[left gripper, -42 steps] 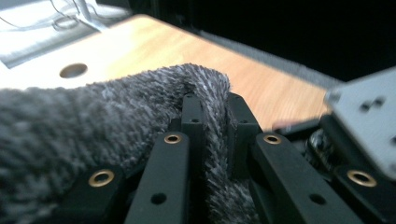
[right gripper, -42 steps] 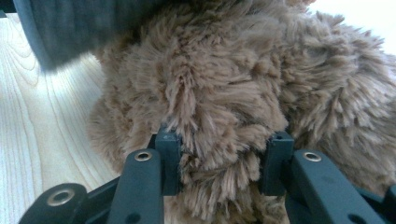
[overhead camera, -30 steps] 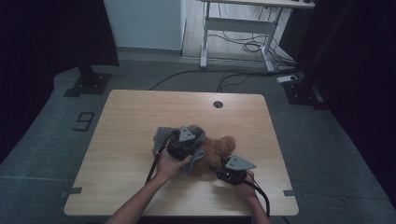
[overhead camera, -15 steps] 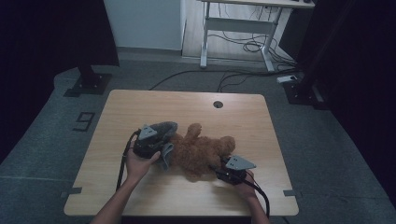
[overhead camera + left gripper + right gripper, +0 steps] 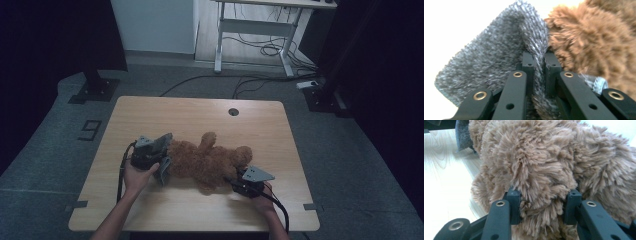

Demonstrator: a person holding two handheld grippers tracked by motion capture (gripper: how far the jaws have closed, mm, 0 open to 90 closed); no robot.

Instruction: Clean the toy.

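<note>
A brown plush teddy bear [image 5: 207, 160] lies stretched across the wooden table [image 5: 200, 115], its head toward the right. At the bear's left end, my left gripper [image 5: 165, 159] is shut on a fold of grey knitted cloth [image 5: 163, 172]. In the left gripper view the grey knitted cloth [image 5: 491, 57] is pinched between the jaws of my left gripper [image 5: 539, 60], with the bear's fur [image 5: 594, 45] just behind it. My right gripper [image 5: 235, 182] holds the bear near its head. In the right gripper view my right gripper [image 5: 541, 195] clamps a thick wad of the bear's fur [image 5: 544, 157].
A round cable hole [image 5: 233, 111] sits near the table's far edge. Bare tabletop [image 5: 446, 170] lies left of the bear. On the floor beyond are a white desk frame [image 5: 260, 30] with cables and black stand bases [image 5: 95, 90].
My left gripper has moved left with the grey cloth, from over the bear's middle to its left end. The bear now lies stretched out. The right gripper has stayed put.
</note>
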